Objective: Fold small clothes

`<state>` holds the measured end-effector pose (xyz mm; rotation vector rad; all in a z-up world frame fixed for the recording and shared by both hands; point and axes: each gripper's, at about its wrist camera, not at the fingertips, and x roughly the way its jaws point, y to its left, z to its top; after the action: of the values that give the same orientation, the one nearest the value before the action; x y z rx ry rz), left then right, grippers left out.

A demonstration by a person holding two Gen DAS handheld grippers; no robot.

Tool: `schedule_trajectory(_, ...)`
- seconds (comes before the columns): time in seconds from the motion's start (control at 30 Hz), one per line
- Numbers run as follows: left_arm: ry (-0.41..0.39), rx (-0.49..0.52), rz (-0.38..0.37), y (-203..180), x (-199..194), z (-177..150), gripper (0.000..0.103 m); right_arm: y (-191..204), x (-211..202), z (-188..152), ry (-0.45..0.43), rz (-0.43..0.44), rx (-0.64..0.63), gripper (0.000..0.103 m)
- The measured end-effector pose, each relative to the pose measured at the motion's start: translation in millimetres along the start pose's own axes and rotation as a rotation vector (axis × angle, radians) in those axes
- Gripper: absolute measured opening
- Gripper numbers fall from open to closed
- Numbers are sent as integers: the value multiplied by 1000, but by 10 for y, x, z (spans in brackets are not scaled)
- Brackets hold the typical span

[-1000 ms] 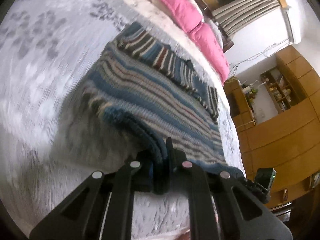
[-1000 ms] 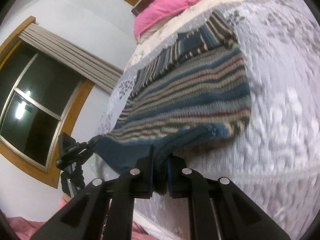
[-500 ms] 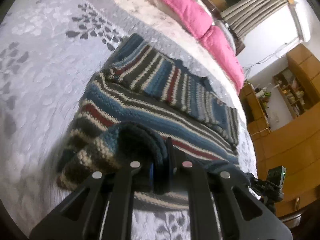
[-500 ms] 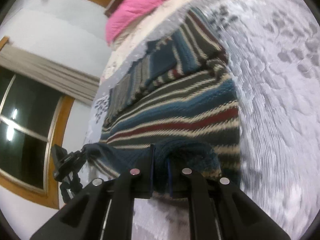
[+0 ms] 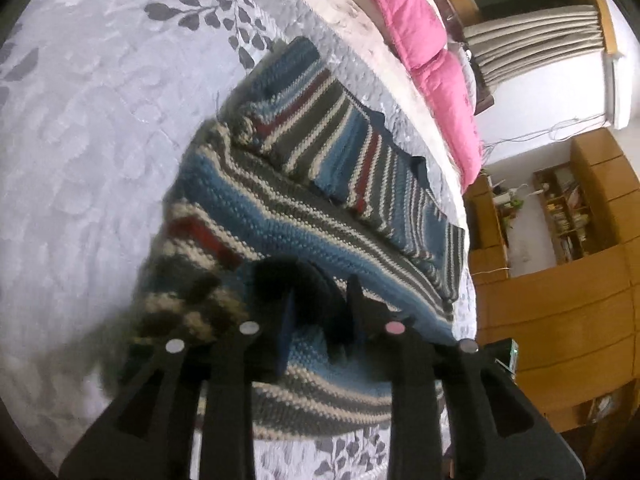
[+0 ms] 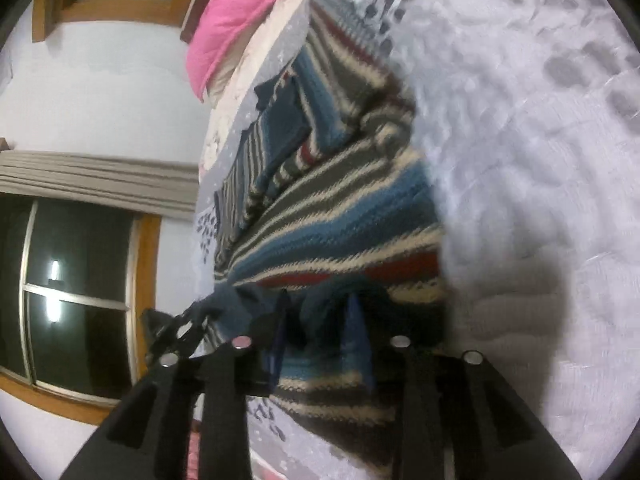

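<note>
A knitted sweater point(image 5: 320, 216) striped blue, cream, grey and red lies on the bed, its sleeves folded across the far part. Its near hem is doubled over onto the body. My left gripper point(image 5: 320, 312) stands open at the left corner of that fold, with the dark blue hem loose between the spread fingers. In the right wrist view the same sweater point(image 6: 328, 216) fills the middle. There my right gripper point(image 6: 320, 320) is open too, the hem bunched between its fingers at the right corner.
The sweater rests on a pale grey bedspread with a leaf print point(image 5: 100, 120) point(image 6: 540, 160). Pink pillows point(image 5: 420, 40) point(image 6: 240, 12) line the head of the bed. Wooden cabinets point(image 5: 560, 280) stand beyond the left gripper's far side, and a dark window point(image 6: 72, 280) beyond the right's.
Both grippers carried the near hem forward over the sweater's body, folding it. Their fingers, shut on the hem before, now stand apart.
</note>
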<state>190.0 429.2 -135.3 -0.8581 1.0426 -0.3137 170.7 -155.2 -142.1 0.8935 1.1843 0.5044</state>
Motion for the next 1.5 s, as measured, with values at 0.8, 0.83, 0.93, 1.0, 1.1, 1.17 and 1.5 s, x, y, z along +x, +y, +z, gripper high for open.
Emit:
schedule_trajectory(0.8,179,486,299,-496,720,285,53,674,96,28,1,-307,-449,61)
schedule_trajectory(0.83,193,495,310,-481,763,279,52,681,124,38,7,-312,-459,61)
schedule_trajectory(0.93,198,515,308,-491,803,256,37,723,241,66,25,-340,-500,62)
schedule_trajectory(1.0,199,525,285,-526,786,222,14,760,320,65,44,-352,-533,65)
schedule_trajectory(1.1,177,560,265,-617,741,141,9,796,461,64,74,-370,-568,66)
schedule_trajectory(1.17,160,563,240,-657,681,105,9,790,561,65,96,-391,-584,66)
schedule_trajectory(1.5,172,591,325,-641,867,63,29,895,794,-28,135,-436,-708,30)
